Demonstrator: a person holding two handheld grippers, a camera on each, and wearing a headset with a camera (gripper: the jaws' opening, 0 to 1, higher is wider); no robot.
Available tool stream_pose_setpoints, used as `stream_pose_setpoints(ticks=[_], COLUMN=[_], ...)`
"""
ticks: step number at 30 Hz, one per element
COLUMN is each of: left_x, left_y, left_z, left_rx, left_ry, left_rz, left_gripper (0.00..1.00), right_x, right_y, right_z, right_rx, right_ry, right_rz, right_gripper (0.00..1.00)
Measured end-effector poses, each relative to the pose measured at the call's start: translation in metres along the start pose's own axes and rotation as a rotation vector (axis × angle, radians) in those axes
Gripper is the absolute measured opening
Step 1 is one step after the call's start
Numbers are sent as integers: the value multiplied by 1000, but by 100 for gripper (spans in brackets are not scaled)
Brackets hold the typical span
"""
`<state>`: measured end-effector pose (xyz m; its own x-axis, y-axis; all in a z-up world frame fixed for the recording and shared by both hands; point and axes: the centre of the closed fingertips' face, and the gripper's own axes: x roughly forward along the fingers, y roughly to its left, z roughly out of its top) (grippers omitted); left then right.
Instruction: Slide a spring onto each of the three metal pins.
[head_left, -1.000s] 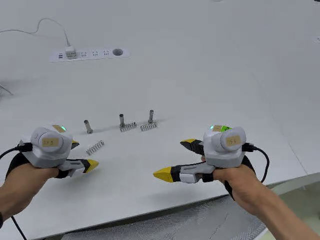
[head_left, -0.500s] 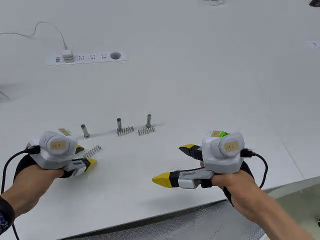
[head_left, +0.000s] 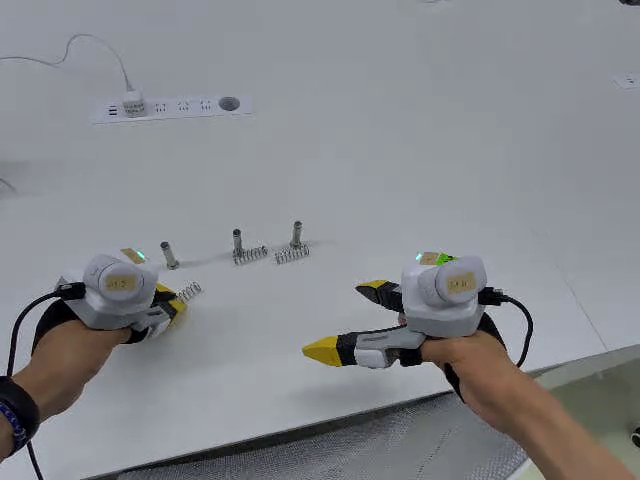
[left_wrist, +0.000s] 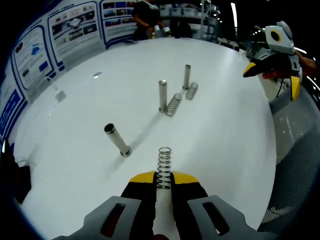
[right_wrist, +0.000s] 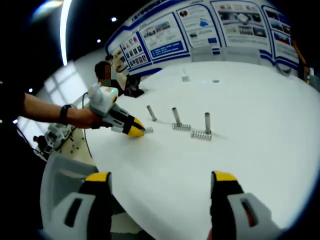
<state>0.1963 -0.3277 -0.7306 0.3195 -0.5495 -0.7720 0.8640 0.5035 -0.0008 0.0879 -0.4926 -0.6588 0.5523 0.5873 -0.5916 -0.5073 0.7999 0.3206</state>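
So the left gripper (left_wrist: 157, 178) is pinching a spring (left_wrist: 164, 157) by its near end. In the left gripper view the yellow-tipped jaws are pressing in on it from both sides, and the rest of the coil is sticking straight out past the tips, low over the white surface (left_wrist: 225, 140). I can't tell whether the free end is touching down.

The spring is pointing roughly at the gap between the nearest pin (left_wrist: 116, 140) and the middle pin (left_wrist: 162, 95), and it's still well apart from both. The far pin (left_wrist: 187, 76) is standing further back. Each of those last two is standing with a loose spring lying right by its base, one (left_wrist: 173, 104) by the middle pin and the other (left_wrist: 191, 91) by the far one.

The right gripper (head_left: 347, 320) is hanging off to the side, well clear of the pins. Its jaws are spreading wide with nothing between them, which is really obvious in the right gripper view. A power strip (head_left: 170, 105) is sitting way at the back of the surface.
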Motion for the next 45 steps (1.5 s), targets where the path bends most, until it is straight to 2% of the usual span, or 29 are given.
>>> stream_pose_setpoints(ticks=[2,7,14,20,37,43,45], left_x=[0,-2,-12,-20,-40,-42,-43], left_y=[0,-3,-5,-8,-34,-38,-41], left_z=[0,1,3,3,-4,-2,3], left_rx=[-18,-20,-50,-54,-82,-96,-144], left_ry=[-3,-7,-29,-40,-69,-88,-112], left_rz=[-6,-12,-13,-11,-16,-19,-35], left_gripper=[12,11,11,11,11,11,11], right_x=[0,1,4,6,9,11,12], right_y=[0,2,5,9,13,17,18], right_z=[-1,-3,-8,-10,-15,-13,-13], right_rx=[0,2,13,14,19,20,20], right_ry=[1,6,5,7,10,1,0], right_rz=[-1,1,9,17,28,38,43], right_gripper=[83,82,82,82,80,79,78])
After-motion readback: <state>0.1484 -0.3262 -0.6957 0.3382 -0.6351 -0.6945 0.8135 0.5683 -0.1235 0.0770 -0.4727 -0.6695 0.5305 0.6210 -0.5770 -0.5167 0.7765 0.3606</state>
